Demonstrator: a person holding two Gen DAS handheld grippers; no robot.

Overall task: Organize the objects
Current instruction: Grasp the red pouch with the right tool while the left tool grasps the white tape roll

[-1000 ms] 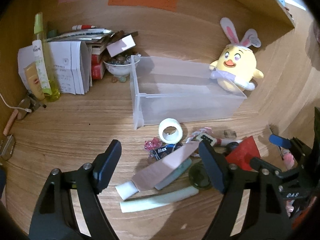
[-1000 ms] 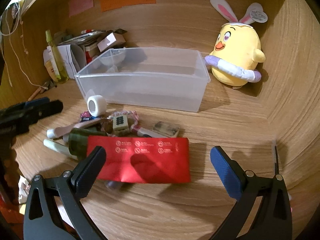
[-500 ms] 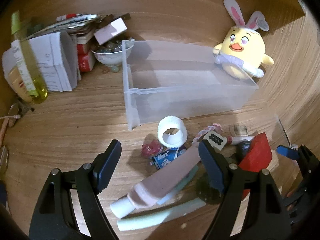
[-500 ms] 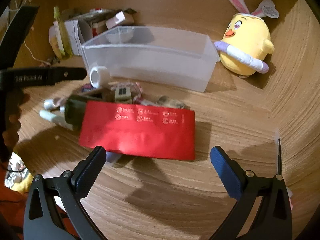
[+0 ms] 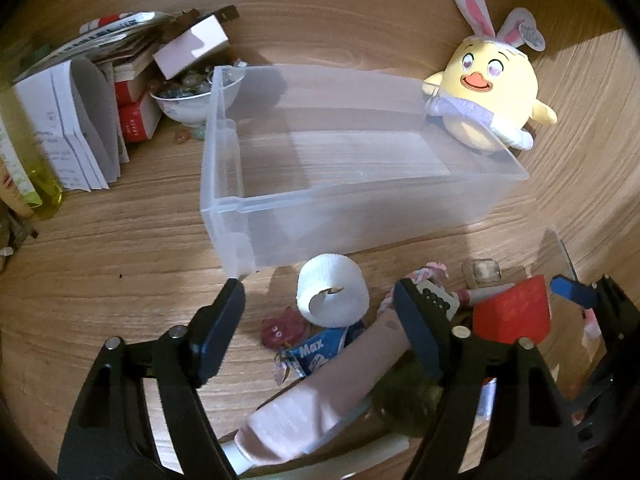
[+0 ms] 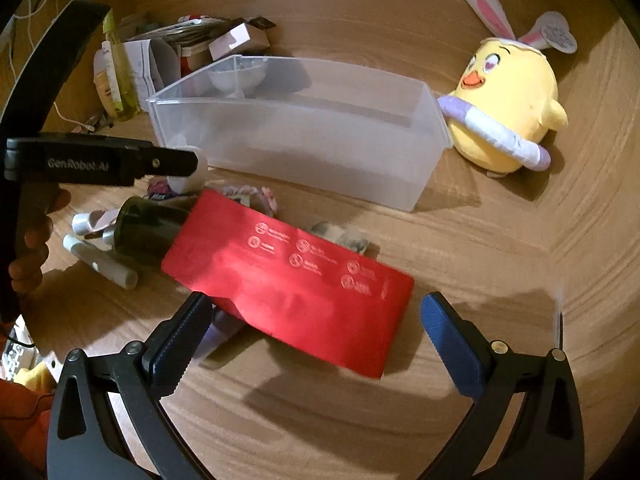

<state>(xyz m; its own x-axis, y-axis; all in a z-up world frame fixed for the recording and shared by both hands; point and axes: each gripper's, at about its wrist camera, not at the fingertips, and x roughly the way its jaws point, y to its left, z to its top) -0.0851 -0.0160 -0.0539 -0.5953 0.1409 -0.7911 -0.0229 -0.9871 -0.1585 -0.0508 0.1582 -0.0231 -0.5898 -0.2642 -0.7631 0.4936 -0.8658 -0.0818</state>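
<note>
On the wooden desk a white tape roll (image 5: 332, 296) lies in front of the clear plastic bin (image 5: 360, 168). My left gripper (image 5: 320, 320) hangs over it. Its jaws are closing, with the roll between the fingertips and a gap on each side. Under that gripper lie a pink tube (image 5: 320, 396), a blue "Max" packet (image 5: 320, 352) and a pink trinket (image 5: 280, 330). My right gripper (image 6: 316, 340) stands open just short of a red envelope (image 6: 288, 276), which leans on a dark green bottle (image 6: 148, 232). The bin (image 6: 300, 136) holds nothing.
A yellow plush chick (image 5: 492, 108) sits against the bin's right end. Papers, boxes, a bowl of marbles (image 5: 192, 92) and a yellow bottle (image 5: 36, 184) crowd the back left. A person's hand (image 6: 32, 248) holds the left gripper. Wooden walls close the back and right.
My left gripper moved forward and down to the tape roll, and its jaws narrowed slightly. It entered the right wrist view from the left. The red envelope now looks tilted there.
</note>
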